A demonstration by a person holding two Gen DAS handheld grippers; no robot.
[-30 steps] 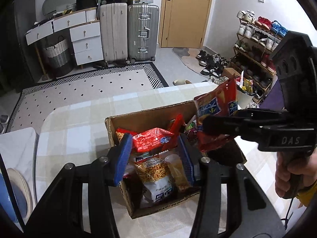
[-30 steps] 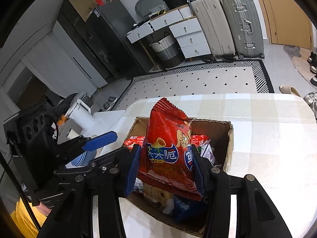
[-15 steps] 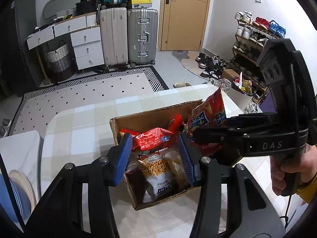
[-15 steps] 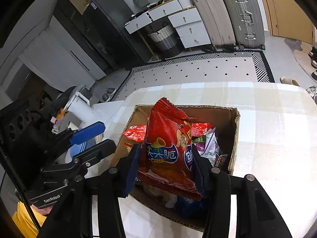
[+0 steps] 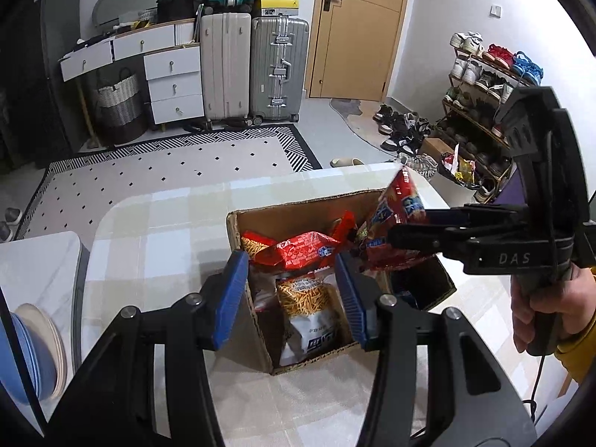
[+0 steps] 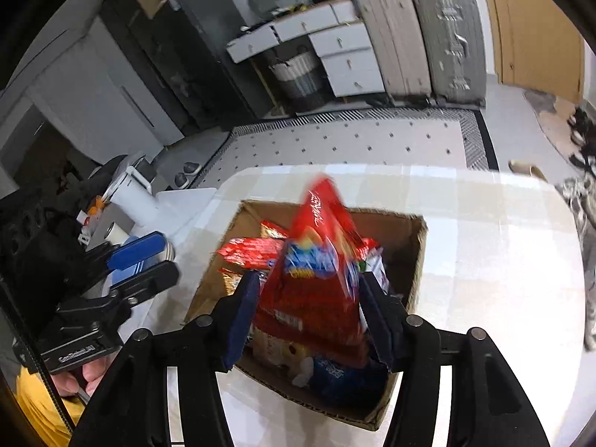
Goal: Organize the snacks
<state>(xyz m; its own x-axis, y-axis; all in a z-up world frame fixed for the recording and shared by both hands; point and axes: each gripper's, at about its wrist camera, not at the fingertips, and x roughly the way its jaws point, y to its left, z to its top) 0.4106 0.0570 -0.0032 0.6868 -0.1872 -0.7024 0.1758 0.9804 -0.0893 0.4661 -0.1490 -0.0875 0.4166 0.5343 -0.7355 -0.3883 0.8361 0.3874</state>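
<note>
Release of a snack bag over the carton.

Right gripper (image 6: 307, 316): fingers opening, the blurred red crisp bag (image 6: 316, 283) between them, long axis upright, directly above the open brown cardboard box (image 6: 417, 257) on the checked tabletop (image 6: 503, 260); pads appear to be parting from it. Left gripper (image 5: 290, 294): blue fingers apart, empty, nearer the box's near corner, over the noodle-snack packet (image 5: 309, 309).
</note>
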